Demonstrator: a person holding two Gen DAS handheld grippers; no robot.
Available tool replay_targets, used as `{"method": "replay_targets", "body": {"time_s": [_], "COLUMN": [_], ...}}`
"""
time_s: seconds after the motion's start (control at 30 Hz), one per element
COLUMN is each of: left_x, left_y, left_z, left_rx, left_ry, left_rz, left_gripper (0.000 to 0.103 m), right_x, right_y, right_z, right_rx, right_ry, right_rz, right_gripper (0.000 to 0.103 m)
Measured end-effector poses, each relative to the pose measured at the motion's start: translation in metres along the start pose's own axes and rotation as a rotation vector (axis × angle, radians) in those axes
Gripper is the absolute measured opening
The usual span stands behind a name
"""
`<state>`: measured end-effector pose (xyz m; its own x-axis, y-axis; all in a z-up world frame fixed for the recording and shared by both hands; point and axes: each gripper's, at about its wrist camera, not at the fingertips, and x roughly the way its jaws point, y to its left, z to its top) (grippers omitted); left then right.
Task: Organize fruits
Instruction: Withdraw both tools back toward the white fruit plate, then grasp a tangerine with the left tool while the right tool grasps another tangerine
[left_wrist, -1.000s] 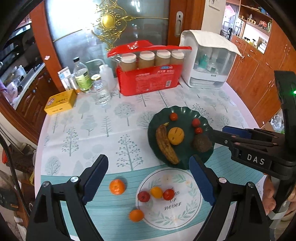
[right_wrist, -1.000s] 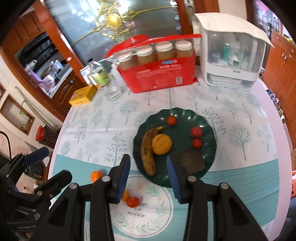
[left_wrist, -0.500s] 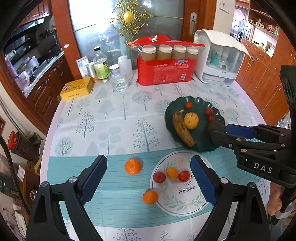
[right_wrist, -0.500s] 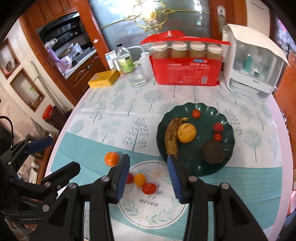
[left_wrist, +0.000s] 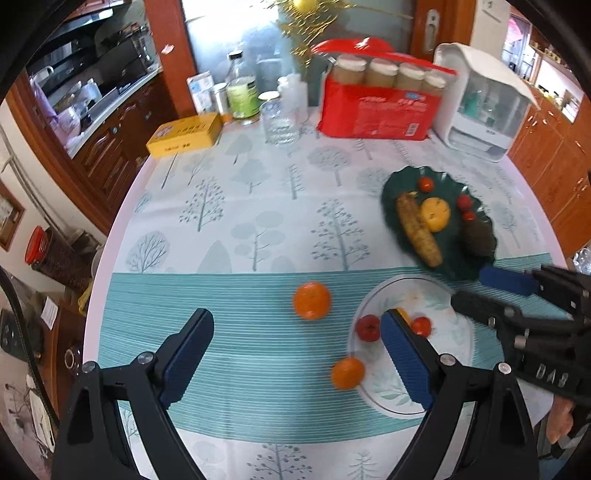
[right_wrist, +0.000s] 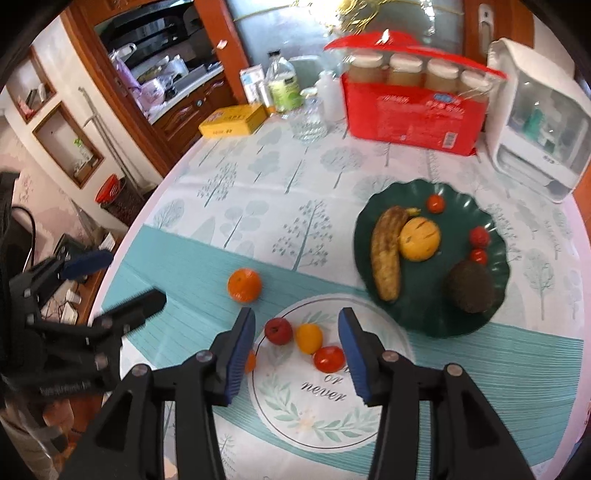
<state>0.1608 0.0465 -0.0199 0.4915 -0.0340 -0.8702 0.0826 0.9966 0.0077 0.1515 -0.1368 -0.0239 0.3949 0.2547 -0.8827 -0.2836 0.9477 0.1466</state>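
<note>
Lying on the white plate (right_wrist: 384, 402), three small fruits (right_wrist: 308, 338) sit just beyond the right claw (right_wrist: 295, 354), whose jaws have just been opening, empty. Left of the plate, the left claw (left_wrist: 295, 360) gapes wide, empty, over two oranges (left_wrist: 311, 300).

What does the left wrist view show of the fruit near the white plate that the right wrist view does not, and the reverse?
Only the left wrist view shows the smaller orange whole, on the cloth beside the white plate; there a left finger hides most of the yellow fruit. Only the right wrist view shows the yellow fruit whole, between the red fruit and the tomato, plus the plate's lettering. Both show the larger orange on the cloth, the green plate with its banana, and both grippers, left gripper and right gripper, open and empty.
</note>
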Motion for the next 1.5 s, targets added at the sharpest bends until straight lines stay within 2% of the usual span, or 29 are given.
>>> {"method": "replay_targets", "body": {"time_s": [0.3,0.6,0.9,0.97,1.07,1.13,1.2,1.33,1.47,1.5], "left_x": [0.038,0.084,0.132,0.140,0.149,0.155,0.164,0.176,0.186,0.188], "left_y": [0.016,0.019,0.009,0.004,-0.003,-0.008,-0.012,-0.017,-0.018,-0.018], "left_z": [0.009,0.016,0.018,0.018,0.018,0.017,0.016,0.014,0.011,0.010], "left_rx": [0.087,0.238,0.265,0.274,0.285,0.293,0.298,0.290,0.275,0.272], "left_ry": [0.032,0.089,0.172,0.185,0.203,0.220,0.246,0.279,0.305,0.309], "left_rz": [0.004,-0.056,-0.116,-0.131,-0.155,-0.164,-0.178,-0.195,-0.208,-0.215], "left_gripper": [0.091,0.091,0.091,0.091,0.090,0.086,0.076,0.063,0.046,0.045], "right_x": [0.057,0.101,0.130,0.132,0.131,0.129,0.126,0.120,0.113,0.111], "right_y": [0.028,0.049,0.056,0.056,0.052,0.048,0.043,0.028,0.012,0.008], "right_z": [-0.023,-0.040,-0.048,-0.050,-0.050,-0.051,-0.053,-0.058,-0.064,-0.066], "right_rx": [-0.079,-0.104,-0.126,-0.131,-0.125,-0.125,-0.122,-0.092,-0.046,-0.033], "right_ry": [0.107,0.203,0.247,0.248,0.246,0.243,0.240,0.239,0.238,0.238], "right_rz": [0.065,0.146,0.144,0.160,0.172,0.166,0.156,0.136,0.124,0.122], "right_gripper": [0.047,0.047,0.047,0.042,0.041,0.040,0.040,0.040,0.040,0.040]}}
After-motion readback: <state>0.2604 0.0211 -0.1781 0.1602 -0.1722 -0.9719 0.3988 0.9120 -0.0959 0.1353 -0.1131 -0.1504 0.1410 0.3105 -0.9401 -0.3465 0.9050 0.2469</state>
